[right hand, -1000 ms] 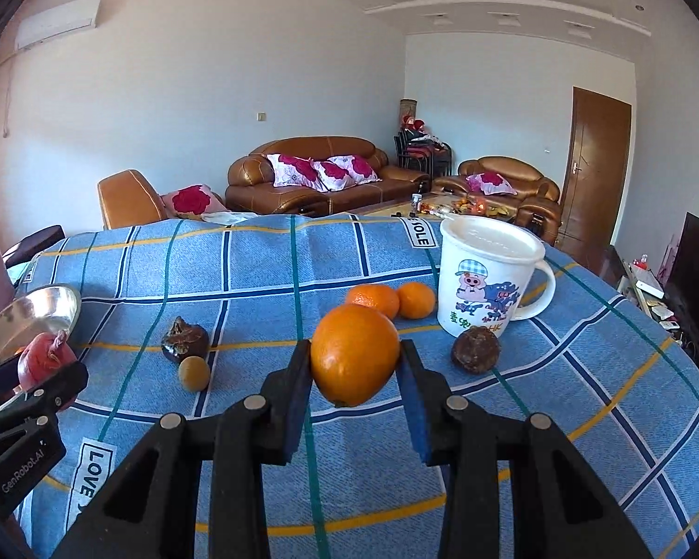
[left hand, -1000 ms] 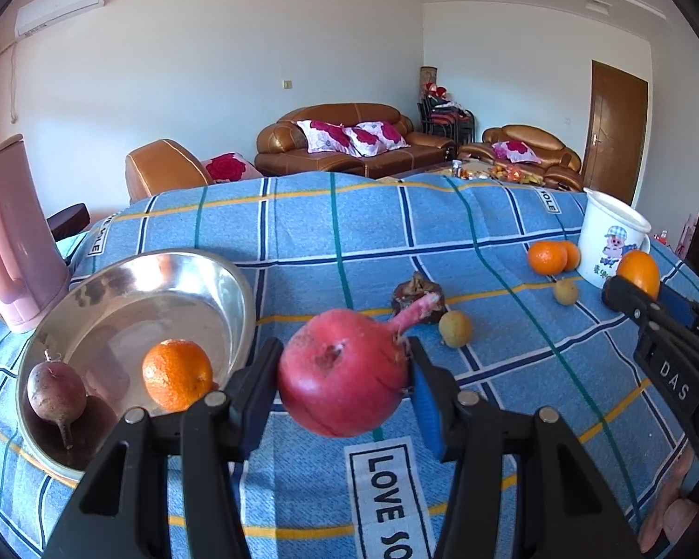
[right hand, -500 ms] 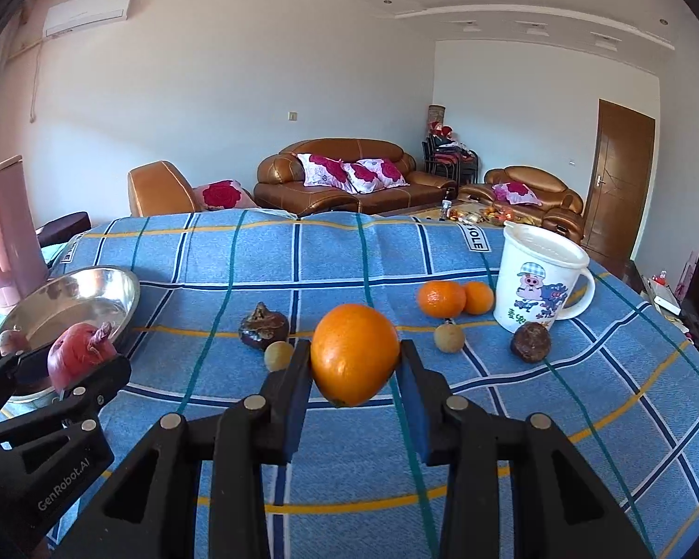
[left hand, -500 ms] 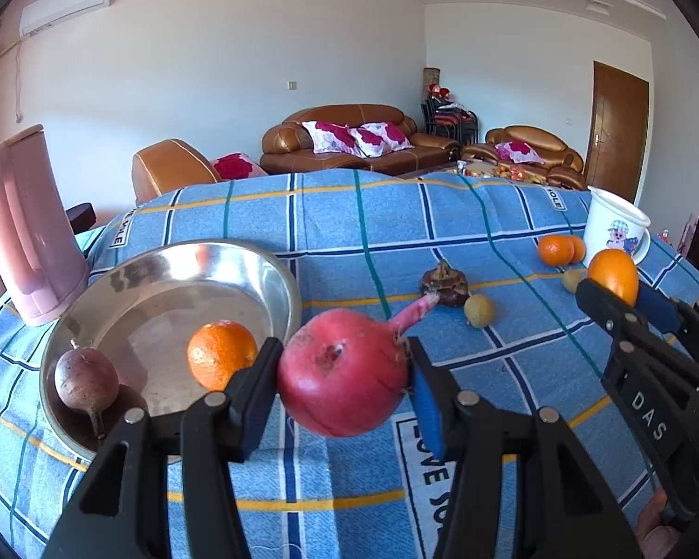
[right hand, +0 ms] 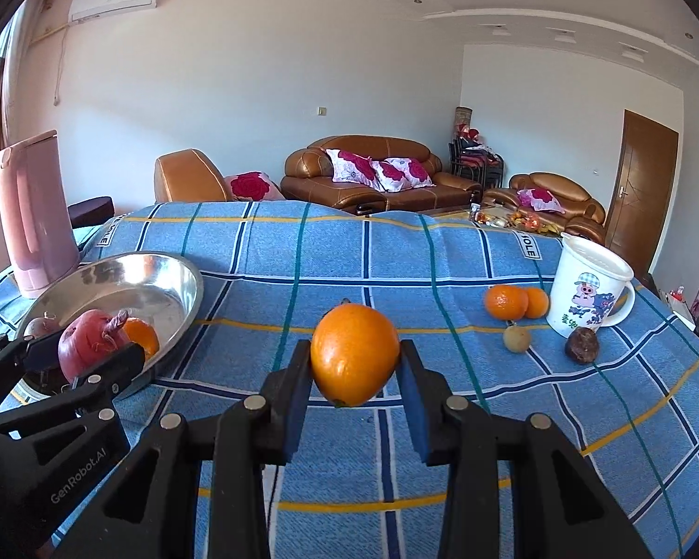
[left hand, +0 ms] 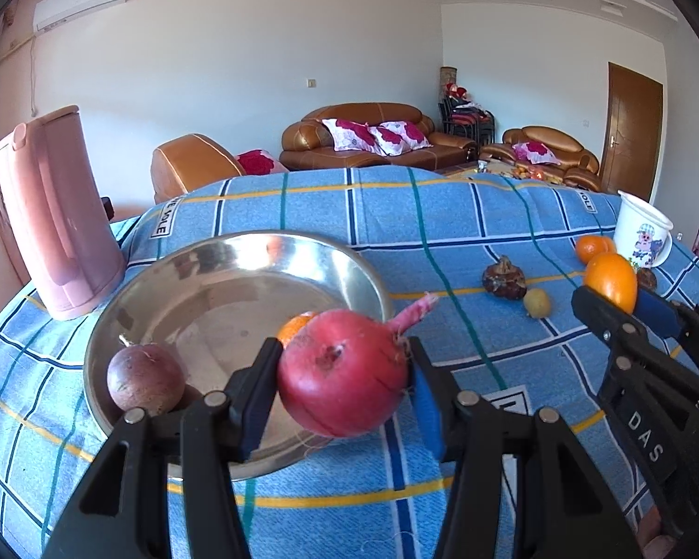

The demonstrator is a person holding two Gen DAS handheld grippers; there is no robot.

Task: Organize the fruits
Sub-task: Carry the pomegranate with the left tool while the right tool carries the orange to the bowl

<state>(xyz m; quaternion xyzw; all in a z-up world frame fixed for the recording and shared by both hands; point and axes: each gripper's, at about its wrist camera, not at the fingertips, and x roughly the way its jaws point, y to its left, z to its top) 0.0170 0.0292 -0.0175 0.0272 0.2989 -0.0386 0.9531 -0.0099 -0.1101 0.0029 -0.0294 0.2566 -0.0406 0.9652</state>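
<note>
the left gripper [left hand: 345, 375] is clamped on a pomegranate [left hand: 342, 372], a smooth, glossy red globe with a dull scar on its face and a pinkish, ragged crown poking up to the right. its black plastic fingers [left hand: 251, 391] press the fruit's sides, blue pads against the skin, and the fruit bulges forward past the tips. it hangs over the near rim of a steel bowl [left hand: 349, 261], shallow, round and mirror-bright.

in the bowl lie a matte purple passion fruit [left hand: 144, 379] at the near left and a small tangerine [left hand: 293, 326], mostly hidden behind the pomegranate.

the right gripper [right hand: 354, 363] grips an orange [right hand: 354, 361], pebbly-skinned and slightly oval, pinched at its middle between the pads, above the cloth [right hand: 303, 251] and right of the bowl. the cloth is a coarse woven blue plaid with yellow, teal and navy lines.

further right on the cloth: two tangerines [right hand: 512, 303] touching each other, a small tan round fruit [right hand: 517, 340], a wrinkled dark brown fruit [right hand: 581, 345] just beside a white plastic mug [right hand: 587, 293] with a cartoon print. in the left view a dark, lumpy fruit [left hand: 504, 277] with a stalk sits mid-cloth. a tall pink plastic kettle [left hand: 56, 214] stands left of the bowl.
</note>
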